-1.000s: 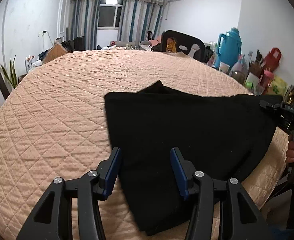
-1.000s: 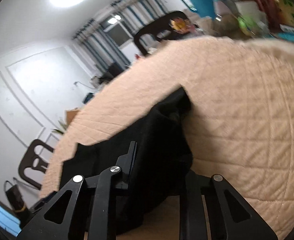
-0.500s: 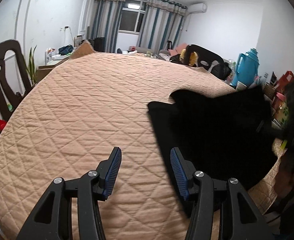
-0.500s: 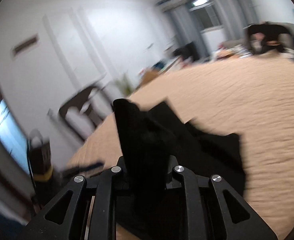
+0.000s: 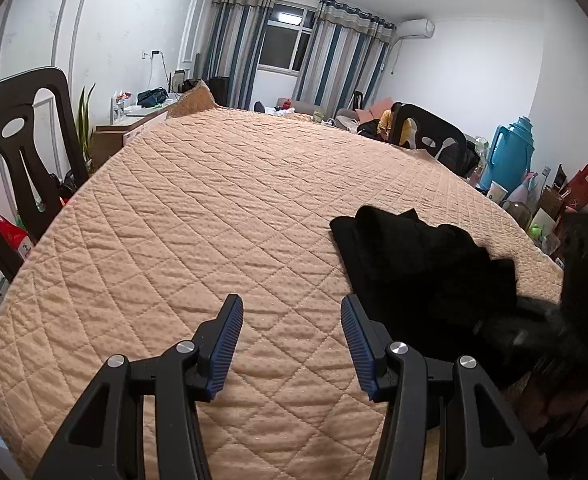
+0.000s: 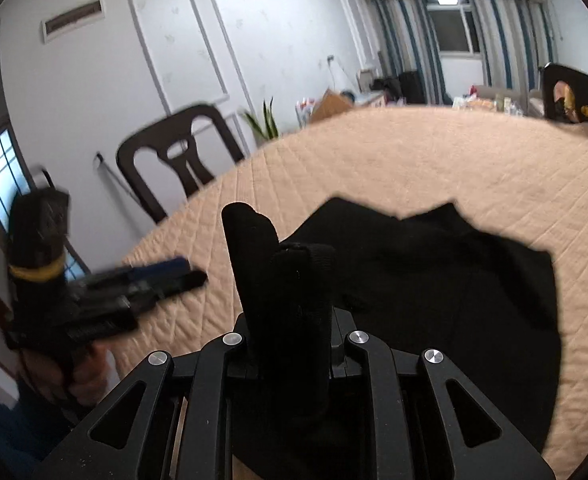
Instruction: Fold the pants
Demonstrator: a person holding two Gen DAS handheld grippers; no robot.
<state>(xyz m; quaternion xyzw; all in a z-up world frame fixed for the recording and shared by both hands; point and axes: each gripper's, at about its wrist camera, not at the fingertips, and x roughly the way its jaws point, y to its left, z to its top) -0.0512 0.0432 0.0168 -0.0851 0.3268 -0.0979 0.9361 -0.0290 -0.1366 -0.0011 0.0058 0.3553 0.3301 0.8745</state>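
Observation:
The black pants [image 5: 425, 272] lie bunched on the peach quilted table [image 5: 214, 220] near its right front edge. My left gripper [image 5: 290, 344] is open and empty over bare quilt, left of the pants. My right gripper [image 6: 290, 344] is shut on a fold of the black pants [image 6: 433, 280], which sticks up between its jaws. The rest of the cloth spreads out beyond it on the table [image 6: 473, 160]. The left gripper [image 6: 142, 284] shows blurred at the left of the right wrist view. The right gripper [image 5: 533, 324] is a dark blur at the right of the left wrist view.
Dark chairs stand at the table's left [image 5: 18, 148] and far right [image 5: 425, 136]. A blue thermos [image 5: 511, 152], cups and bags crowd the right side. A plant [image 5: 84, 120] and a low cabinet stand by the left wall.
My right gripper has swung left with the pants' edge, pulling the flat cloth into a bunched heap. My left gripper has moved left off the pants and stays open.

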